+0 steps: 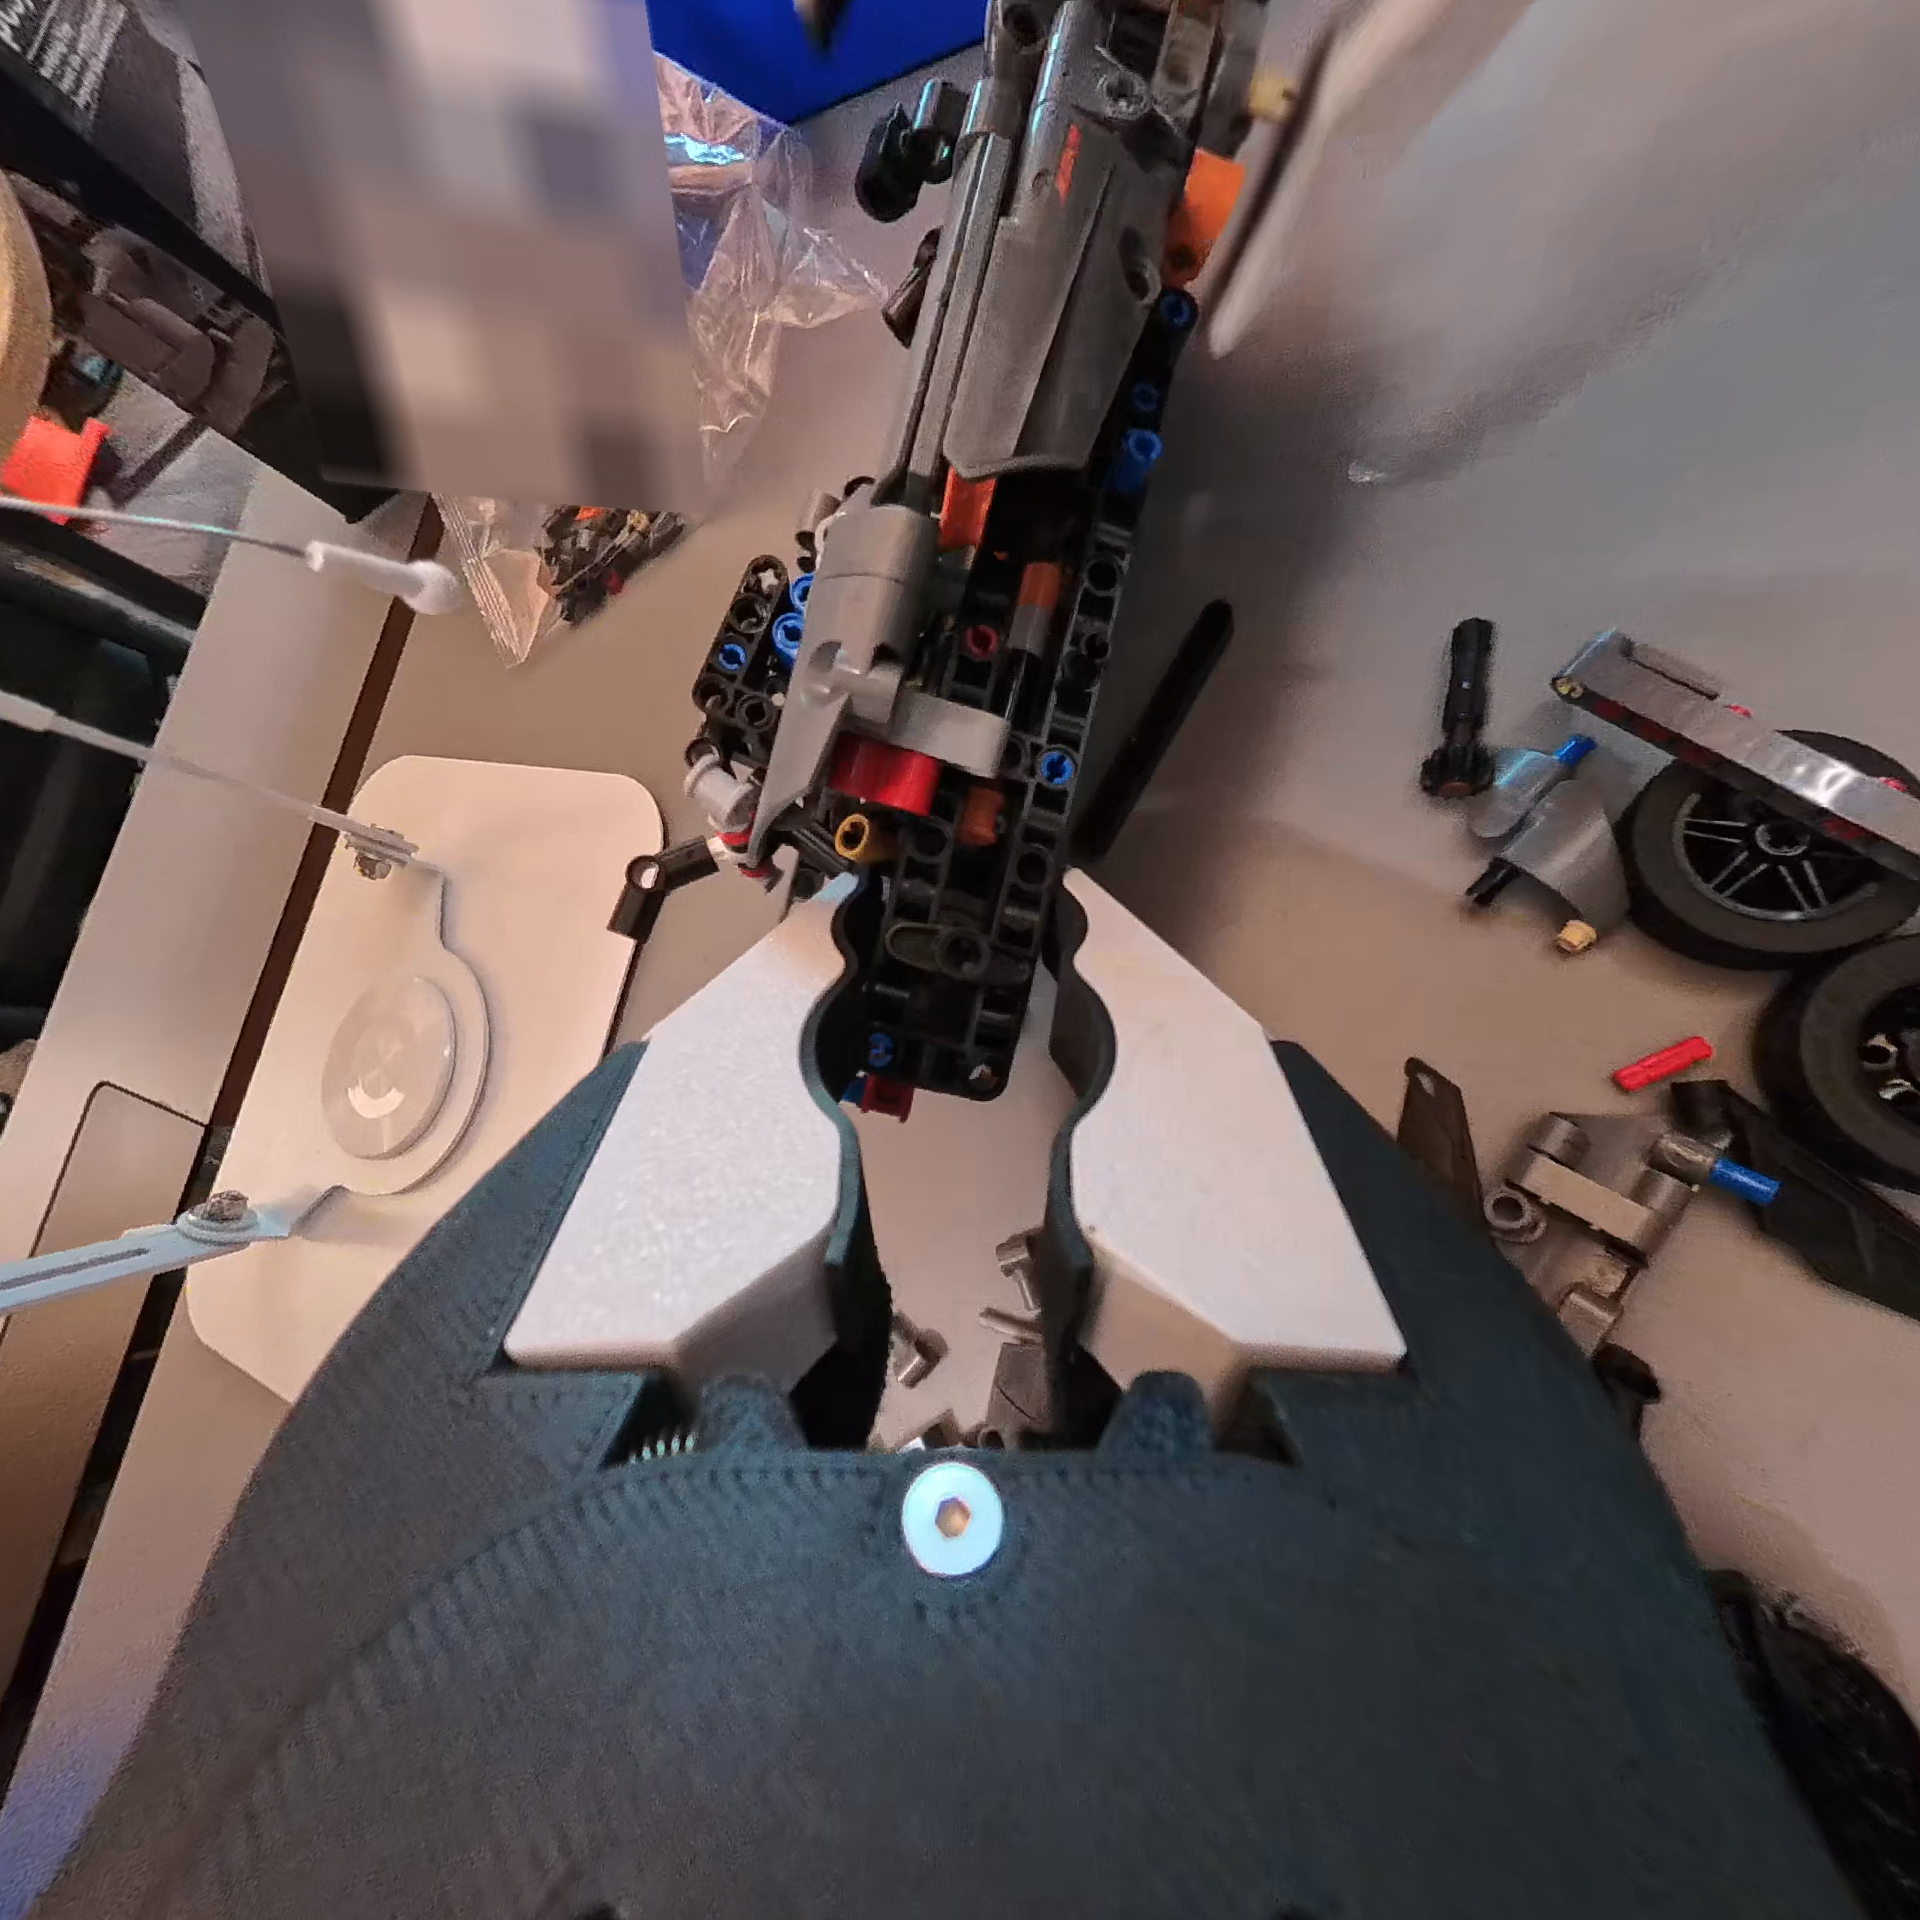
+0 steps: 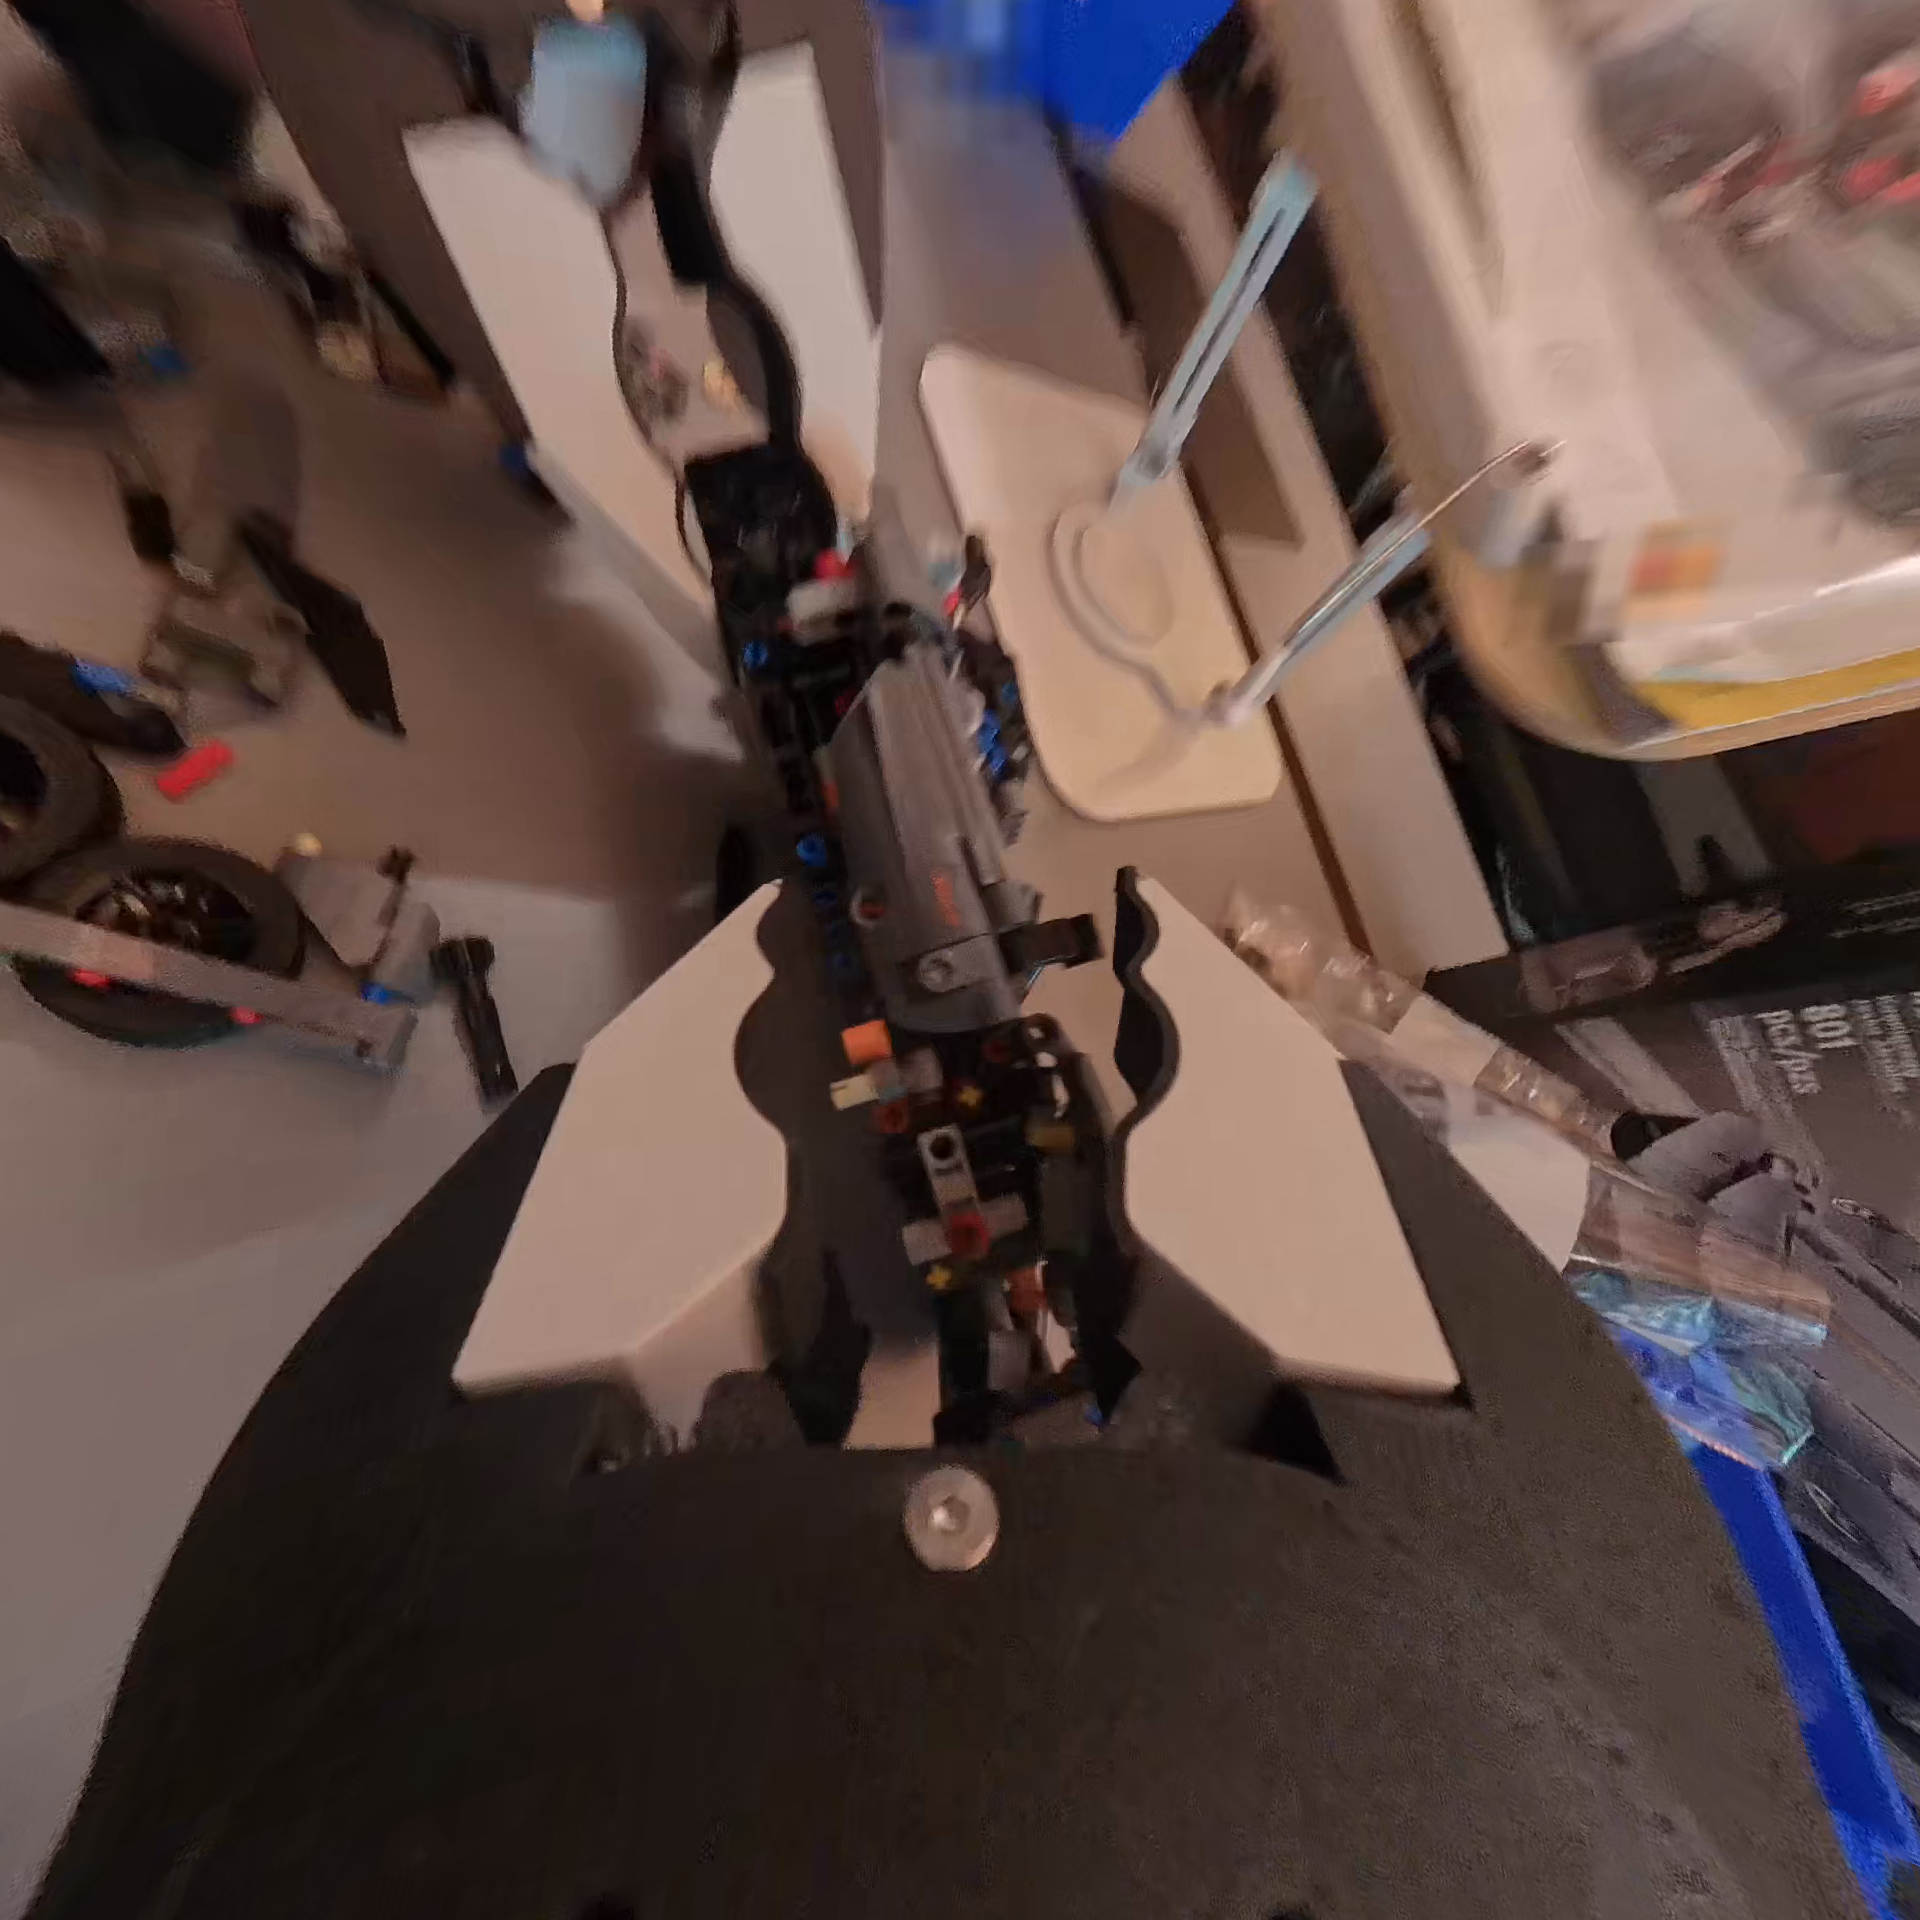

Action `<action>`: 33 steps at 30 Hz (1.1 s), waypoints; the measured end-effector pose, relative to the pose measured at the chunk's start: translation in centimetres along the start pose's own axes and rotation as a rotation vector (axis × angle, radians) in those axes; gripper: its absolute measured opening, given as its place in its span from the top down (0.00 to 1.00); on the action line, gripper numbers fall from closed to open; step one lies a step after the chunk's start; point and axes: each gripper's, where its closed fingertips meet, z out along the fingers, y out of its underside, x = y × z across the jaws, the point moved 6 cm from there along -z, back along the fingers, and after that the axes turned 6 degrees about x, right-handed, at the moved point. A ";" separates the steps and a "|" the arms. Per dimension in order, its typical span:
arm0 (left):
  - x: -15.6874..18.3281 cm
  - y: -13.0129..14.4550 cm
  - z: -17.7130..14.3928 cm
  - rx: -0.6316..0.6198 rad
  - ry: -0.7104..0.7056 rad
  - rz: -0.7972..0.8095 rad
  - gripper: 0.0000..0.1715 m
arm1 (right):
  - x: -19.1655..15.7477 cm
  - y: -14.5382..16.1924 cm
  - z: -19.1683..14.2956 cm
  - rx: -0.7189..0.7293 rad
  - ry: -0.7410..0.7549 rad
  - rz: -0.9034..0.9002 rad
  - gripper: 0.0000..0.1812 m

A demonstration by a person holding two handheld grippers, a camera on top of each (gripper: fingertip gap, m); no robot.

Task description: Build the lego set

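A long lego car chassis [image 1: 997, 416], with a black beam frame, grey panels and blue, red and orange pins, is held off the table between both grippers. My left gripper [image 1: 956, 904] is shut on its near black end. In the right wrist view the chassis [image 2: 914, 790] runs away from me. My right gripper [image 2: 951, 894] is closed around its other end, jaws wide and close against its sides. The left gripper's white fingers [image 2: 540, 343] show at the far end. A blurred right finger [image 1: 1278, 177] shows at the top of the left wrist view.
Two black wheels [image 1: 1766, 852] under a grey panel piece, a small red part [image 1: 1662, 1065] and a grey subassembly [image 1: 1590, 1205] lie on the table to the right. A white magnifier stand [image 1: 416, 1039] is on the left. Plastic bags [image 1: 769, 239] and the set's box [image 2: 1818, 1039] lie around. The tips of one gripper are about 10 centimeters away from the tips of the other.
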 end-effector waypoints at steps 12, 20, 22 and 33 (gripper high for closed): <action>0.5 -0.3 0.0 -0.001 0.000 0.044 0.84 | -0.1 0.2 0.2 0.021 -0.067 0.093 0.81; 0.4 0.0 0.2 0.001 -0.006 0.061 0.84 | -0.2 -0.1 -0.2 0.050 -0.082 0.147 0.83; 0.2 0.1 0.2 0.012 0.003 0.057 0.84 | -0.2 -0.2 -0.3 0.054 -0.085 0.168 0.83; 0.1 1.0 0.9 -0.078 -0.064 0.122 0.84 | -1.7 -1.7 0.3 -0.051 0.005 0.049 0.84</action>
